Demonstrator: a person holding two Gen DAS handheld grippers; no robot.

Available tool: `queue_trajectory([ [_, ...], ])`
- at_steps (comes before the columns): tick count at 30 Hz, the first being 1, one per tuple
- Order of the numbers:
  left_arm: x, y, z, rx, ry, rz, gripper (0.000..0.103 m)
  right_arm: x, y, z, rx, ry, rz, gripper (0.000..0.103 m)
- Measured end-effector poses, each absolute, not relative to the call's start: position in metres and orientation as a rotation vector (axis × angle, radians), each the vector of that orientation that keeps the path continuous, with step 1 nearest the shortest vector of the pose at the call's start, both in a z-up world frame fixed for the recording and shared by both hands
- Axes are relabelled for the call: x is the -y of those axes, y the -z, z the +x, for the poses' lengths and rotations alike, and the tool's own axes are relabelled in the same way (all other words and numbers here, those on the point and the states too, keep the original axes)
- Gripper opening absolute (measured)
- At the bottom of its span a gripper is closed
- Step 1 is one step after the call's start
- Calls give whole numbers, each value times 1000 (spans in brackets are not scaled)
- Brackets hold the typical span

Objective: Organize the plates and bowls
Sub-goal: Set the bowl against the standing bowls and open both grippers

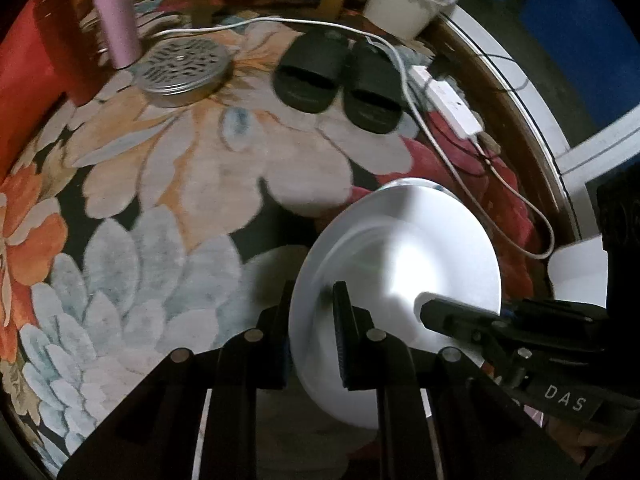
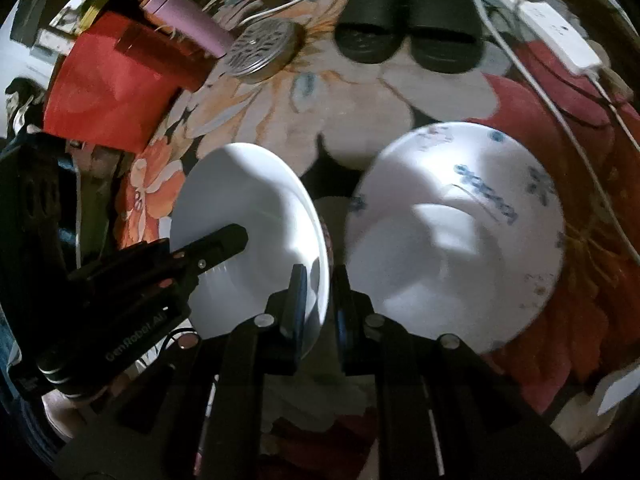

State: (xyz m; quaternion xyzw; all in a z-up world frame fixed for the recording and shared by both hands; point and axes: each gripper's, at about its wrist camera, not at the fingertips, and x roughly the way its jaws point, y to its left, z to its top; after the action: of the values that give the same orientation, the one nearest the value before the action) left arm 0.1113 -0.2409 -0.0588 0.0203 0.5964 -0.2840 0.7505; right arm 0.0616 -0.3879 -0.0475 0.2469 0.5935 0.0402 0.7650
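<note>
Both grippers hold one plain white plate tilted above the floral carpet. My left gripper is shut on its left rim. From the right, my right gripper clamps the opposite edge. In the right wrist view the same white plate stands edge-on between the jaws of the right gripper, and the left gripper grips it from the left. A second white plate with blue markings lies on the carpet to the right; only its rim peeks out behind the held plate.
A pair of black slippers sits on the carpet beyond the plates. A perforated metal tin, a pink tumbler and a red box stand at the far left. A white power strip with cables runs along the right.
</note>
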Motion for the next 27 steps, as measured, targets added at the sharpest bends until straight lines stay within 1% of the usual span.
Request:
queue_trajectory([
  [12, 306, 76, 83, -1343, 721, 128, 16, 438, 64, 25, -1316, 32, 598, 13],
  [21, 319, 91, 79, -1385, 734, 143, 16, 448, 80, 19, -1341, 41, 620, 13],
  [24, 322, 92, 80, -1394, 735, 148, 19, 449, 79, 19, -1340, 44, 626, 13],
  [27, 321, 92, 80, -1403, 732, 143, 19, 449, 79, 19, -1340, 43, 613, 14],
])
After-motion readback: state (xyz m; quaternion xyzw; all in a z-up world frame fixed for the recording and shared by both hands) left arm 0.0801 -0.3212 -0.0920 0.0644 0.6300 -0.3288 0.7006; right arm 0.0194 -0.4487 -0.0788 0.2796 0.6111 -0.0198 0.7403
